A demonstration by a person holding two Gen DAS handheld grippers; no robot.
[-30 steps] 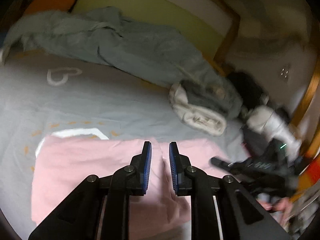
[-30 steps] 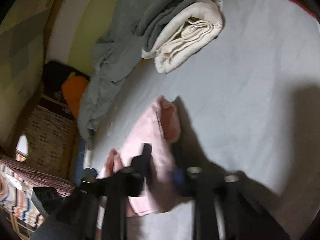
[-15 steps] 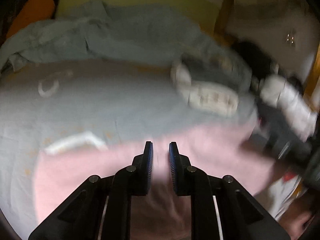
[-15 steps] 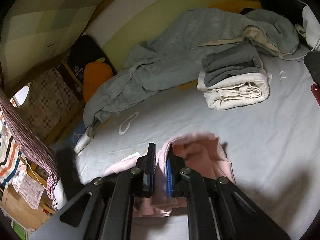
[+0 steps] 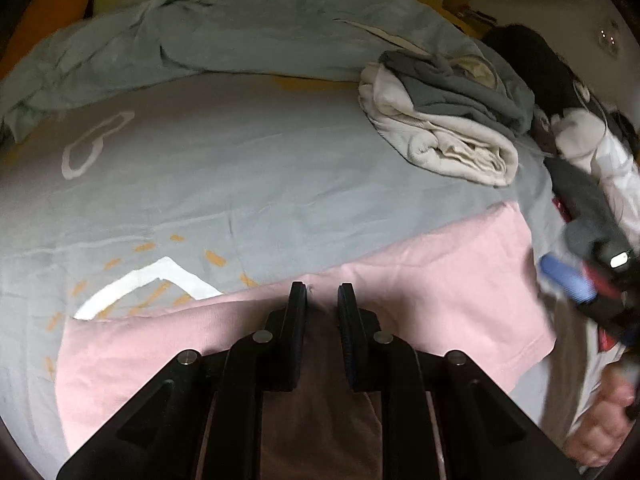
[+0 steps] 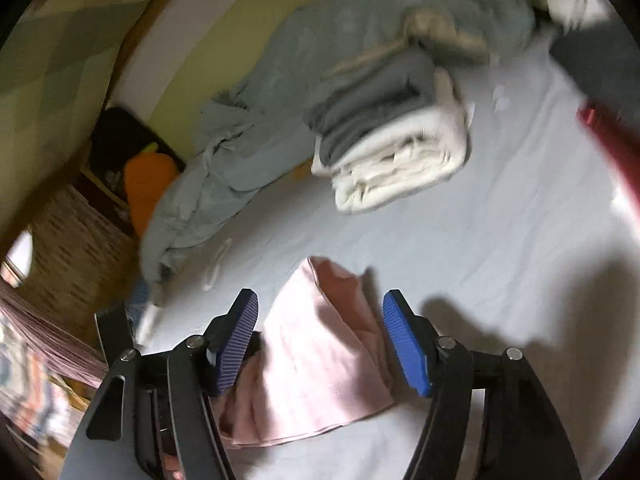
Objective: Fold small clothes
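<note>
A pink garment [image 5: 420, 292] lies folded and flat on the grey bed sheet [image 5: 240, 168]. My left gripper [image 5: 322, 304] sits over its far edge, jaws close together with a pinch of pink cloth between them. In the right wrist view the pink garment [image 6: 316, 356] lies below my right gripper [image 6: 320, 320], which is wide open and holds nothing. The right gripper also shows at the right edge of the left wrist view [image 5: 576, 280], blurred.
A folded stack of cream and dark grey clothes [image 5: 444, 120] sits at the back right of the bed. A rumpled grey-blue blanket [image 5: 240, 28] lies along the headboard side. Dark and white clothes [image 5: 580, 128] are piled at the right. An orange carrot plush [image 6: 148, 180] is by the bed's corner.
My right gripper was shut on a fold of the pink garment; it has opened and let it go. The pink garment now lies flatter and spread to the right.
</note>
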